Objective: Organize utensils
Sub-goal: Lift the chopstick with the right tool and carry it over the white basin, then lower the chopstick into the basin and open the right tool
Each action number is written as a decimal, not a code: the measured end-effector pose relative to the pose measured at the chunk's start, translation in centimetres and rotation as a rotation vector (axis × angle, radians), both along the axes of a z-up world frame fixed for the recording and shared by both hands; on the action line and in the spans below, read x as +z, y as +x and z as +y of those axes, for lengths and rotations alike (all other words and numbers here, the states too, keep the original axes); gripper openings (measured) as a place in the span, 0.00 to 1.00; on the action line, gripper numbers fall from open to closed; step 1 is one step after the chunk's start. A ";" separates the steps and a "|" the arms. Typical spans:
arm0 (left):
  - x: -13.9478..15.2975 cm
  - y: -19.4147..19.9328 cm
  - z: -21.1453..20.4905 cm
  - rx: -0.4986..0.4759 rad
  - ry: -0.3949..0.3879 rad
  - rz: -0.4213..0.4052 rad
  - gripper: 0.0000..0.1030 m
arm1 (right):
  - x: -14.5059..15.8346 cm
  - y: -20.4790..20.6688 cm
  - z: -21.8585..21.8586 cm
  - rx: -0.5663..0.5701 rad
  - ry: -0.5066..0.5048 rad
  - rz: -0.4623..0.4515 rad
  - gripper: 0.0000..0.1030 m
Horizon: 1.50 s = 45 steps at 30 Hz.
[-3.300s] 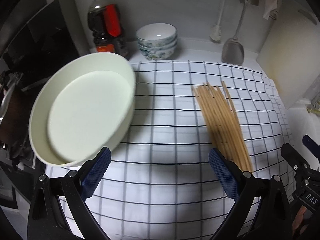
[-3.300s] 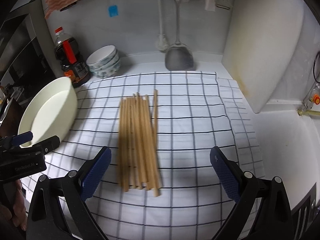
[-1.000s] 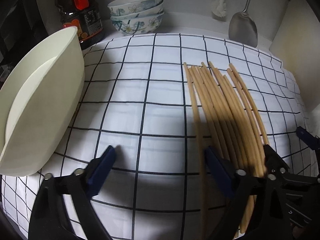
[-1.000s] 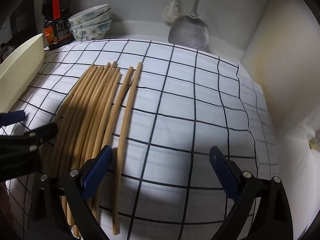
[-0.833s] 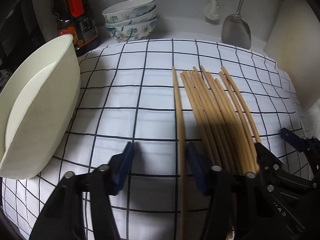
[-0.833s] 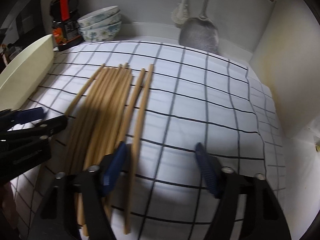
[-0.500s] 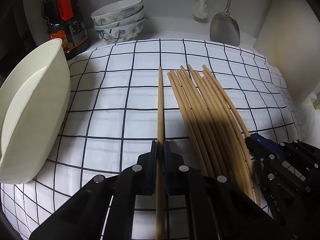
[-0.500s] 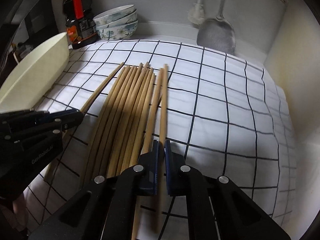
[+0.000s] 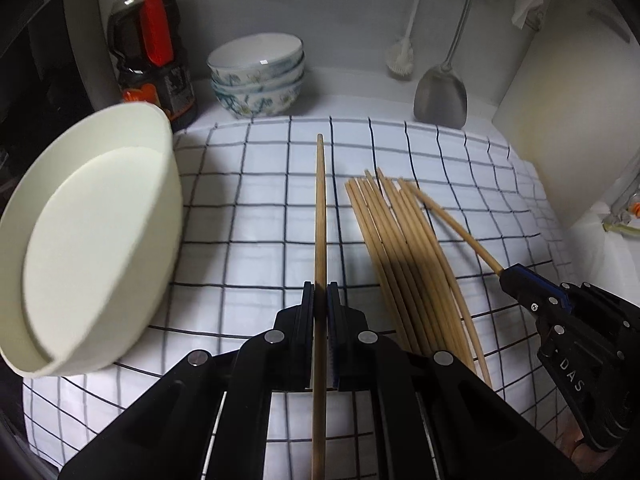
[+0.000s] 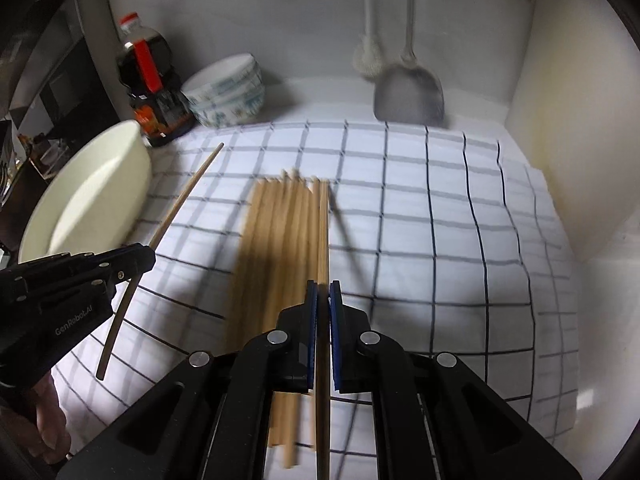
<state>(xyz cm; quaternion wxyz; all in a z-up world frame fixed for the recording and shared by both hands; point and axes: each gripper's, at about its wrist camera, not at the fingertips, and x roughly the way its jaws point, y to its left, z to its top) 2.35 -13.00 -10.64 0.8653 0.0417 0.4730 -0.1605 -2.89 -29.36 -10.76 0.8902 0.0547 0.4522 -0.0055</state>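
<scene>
Dim indoor light, source overhead. Bright patches on white black-checked cloth (image 9: 248,208) at middle and near left. Dark shadow over near half of tan wooden chopstick bundle (image 10: 280,240) in right wrist view; thin shadow streak just right of it. Motion blur on bundle and grey metal spatula (image 10: 408,96) in right wrist view; left wrist view sharper. Strong fisheye bending of grid lines toward edges, black vignette in corners. Cream plastic basin (image 9: 92,240) evenly lit, no glare.

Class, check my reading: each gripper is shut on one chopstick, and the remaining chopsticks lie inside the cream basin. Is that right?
Not quite. The left gripper and right gripper each hold one chopstick, but the remaining chopsticks lie on the checked cloth, beside the cream basin, per the left wrist view.
</scene>
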 end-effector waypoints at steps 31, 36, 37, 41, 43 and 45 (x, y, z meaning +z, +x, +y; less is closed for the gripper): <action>3.3 6.7 22.4 0.213 0.011 0.009 0.07 | 6.5 11.1 23.0 0.267 0.096 -0.098 0.06; 1.3 7.9 23.8 0.217 0.012 0.045 0.07 | 4.1 13.1 25.6 0.270 0.088 -0.040 0.06; 1.1 8.1 23.8 0.215 0.013 0.049 0.07 | 3.8 13.2 25.8 0.270 0.086 -0.035 0.06; 0.2 8.8 24.0 0.207 0.028 0.061 0.07 | 2.8 14.1 26.2 0.258 0.098 -0.008 0.06; -0.2 9.1 24.0 0.202 0.039 0.067 0.07 | 2.6 14.5 26.3 0.250 0.103 -0.001 0.06; -0.4 9.4 24.0 0.202 0.045 0.077 0.07 | 2.6 14.6 26.2 0.246 0.104 0.006 0.06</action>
